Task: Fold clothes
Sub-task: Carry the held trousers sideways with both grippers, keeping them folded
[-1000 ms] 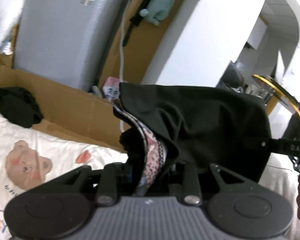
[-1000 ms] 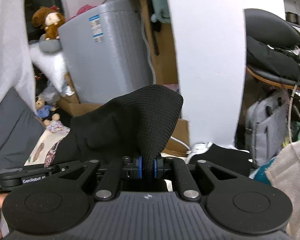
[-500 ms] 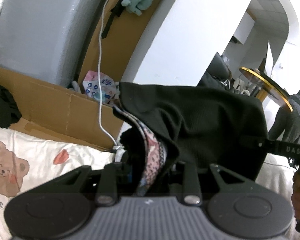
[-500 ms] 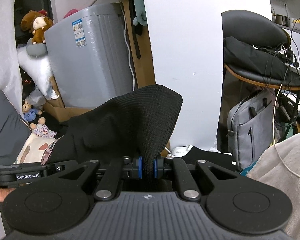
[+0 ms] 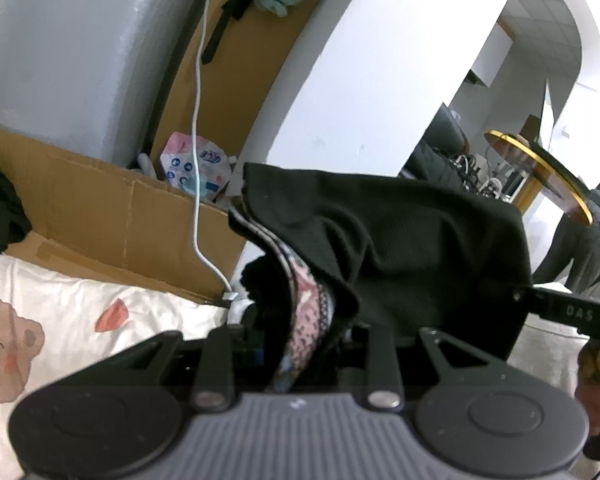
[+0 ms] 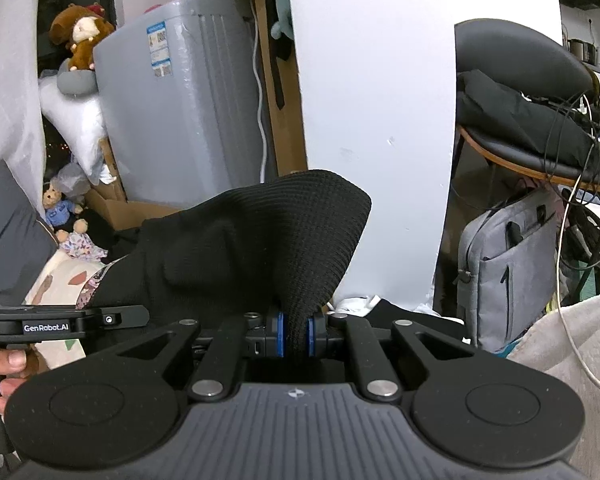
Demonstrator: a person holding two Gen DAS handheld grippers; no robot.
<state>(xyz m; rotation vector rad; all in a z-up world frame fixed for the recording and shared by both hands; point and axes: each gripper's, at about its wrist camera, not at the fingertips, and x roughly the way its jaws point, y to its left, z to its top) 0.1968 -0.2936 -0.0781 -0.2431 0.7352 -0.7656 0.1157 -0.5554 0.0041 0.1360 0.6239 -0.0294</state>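
A black knit garment (image 5: 412,248) with a pink patterned lining (image 5: 308,320) hangs stretched in the air between my two grippers. My left gripper (image 5: 300,340) is shut on one end of it; the cloth hides the fingertips. My right gripper (image 6: 295,330) is shut on the other end, with black knit (image 6: 260,240) pinched between its blue pads (image 6: 278,330). The other gripper shows at the right edge of the left wrist view (image 5: 572,312) and the left edge of the right wrist view (image 6: 60,322).
A white bedsheet with bear print (image 5: 40,320) lies below left. Behind stand a cardboard box (image 5: 100,208), a grey wrapped appliance (image 6: 180,120), a white panel (image 6: 372,120), a chair with dark clothes (image 6: 532,128) and a grey bag (image 6: 504,264).
Both grippers have swung with the garment held taut between them; the background has shifted left and down in the left view. The grips have not changed.
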